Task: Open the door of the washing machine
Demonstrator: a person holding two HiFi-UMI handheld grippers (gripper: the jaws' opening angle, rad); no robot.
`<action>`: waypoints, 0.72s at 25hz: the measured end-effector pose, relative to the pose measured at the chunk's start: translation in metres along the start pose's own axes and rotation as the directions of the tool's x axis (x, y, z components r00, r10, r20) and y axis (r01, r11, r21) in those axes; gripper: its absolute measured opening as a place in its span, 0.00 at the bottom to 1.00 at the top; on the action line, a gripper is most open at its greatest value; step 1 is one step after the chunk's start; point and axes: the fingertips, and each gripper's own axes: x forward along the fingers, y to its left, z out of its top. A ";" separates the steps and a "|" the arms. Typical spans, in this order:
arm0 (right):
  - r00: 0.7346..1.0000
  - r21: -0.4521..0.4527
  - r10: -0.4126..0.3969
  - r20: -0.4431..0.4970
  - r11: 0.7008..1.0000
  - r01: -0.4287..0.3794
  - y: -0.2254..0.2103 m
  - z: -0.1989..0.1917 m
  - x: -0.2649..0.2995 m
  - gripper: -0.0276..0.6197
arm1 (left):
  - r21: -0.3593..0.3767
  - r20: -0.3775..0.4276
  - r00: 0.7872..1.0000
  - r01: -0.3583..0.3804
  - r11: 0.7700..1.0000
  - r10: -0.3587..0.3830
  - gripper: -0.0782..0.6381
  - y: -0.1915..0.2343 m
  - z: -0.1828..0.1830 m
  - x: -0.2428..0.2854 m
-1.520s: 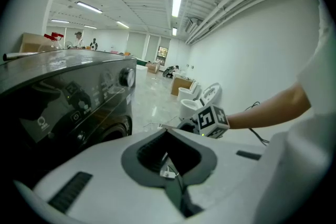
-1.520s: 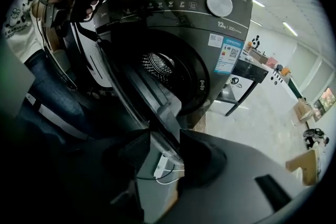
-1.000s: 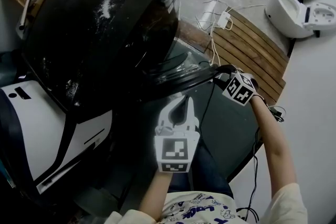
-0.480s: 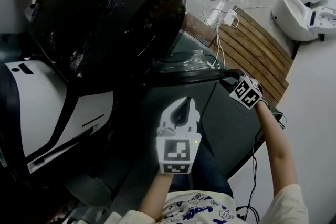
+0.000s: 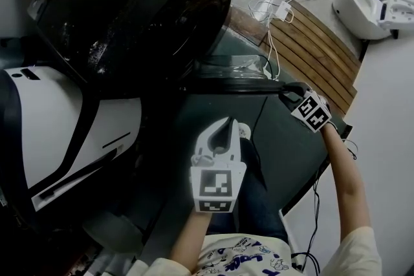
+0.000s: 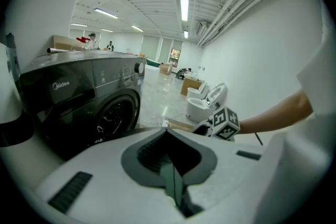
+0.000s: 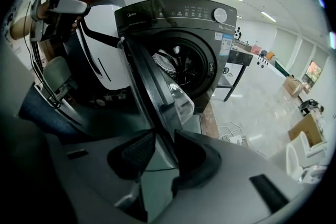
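Note:
The black front-loading washing machine point(image 5: 129, 3) fills the upper left of the head view, its drum mouth uncovered point(image 7: 178, 65). Its round door point(image 5: 259, 132) stands swung out toward me. My right gripper point(image 5: 289, 91) grips the door's rim, which runs down between the jaws point(image 7: 163, 152); the jaws have just been closing on it. My left gripper point(image 5: 226, 127) hovers in front of the door panel with its jaws together point(image 6: 168, 136) and nothing in them. It touches nothing. In the left gripper view the right gripper's marker cube point(image 6: 224, 123) shows beside the machine point(image 6: 79, 97).
A white appliance point(image 5: 65, 132) stands left of the machine. A slatted wooden platform point(image 5: 310, 48) with a power strip and cables point(image 5: 272, 10) lies to the right. White toilets point(image 5: 365, 6) sit at the far right. My legs point(image 5: 252, 203) are below the door.
The right gripper has moved to the lower right with the door's rim, and the door stands wider from the machine. The left gripper has drawn back from the machine with it.

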 end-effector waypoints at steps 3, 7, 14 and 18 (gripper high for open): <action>1.000 0.019 -0.024 -0.007 1.000 0.024 0.016 -0.008 -0.004 0.23 | 0.013 -0.006 1.000 0.014 1.000 -0.014 0.11 0.003 -0.012 -0.016; 0.999 0.047 -0.048 -0.013 0.998 0.048 0.037 -0.018 -0.008 0.23 | 0.037 -0.014 0.999 0.032 0.999 -0.031 0.11 0.009 -0.029 -0.034; 0.996 0.119 -0.086 -0.023 0.989 0.089 0.079 -0.032 -0.013 0.23 | 0.064 -0.023 0.997 0.070 0.996 -0.068 0.11 0.012 -0.051 -0.061; 0.995 0.153 -0.100 -0.026 0.983 0.103 0.103 -0.040 -0.015 0.22 | 0.087 -0.025 0.996 0.092 0.992 -0.090 0.11 0.009 -0.059 -0.077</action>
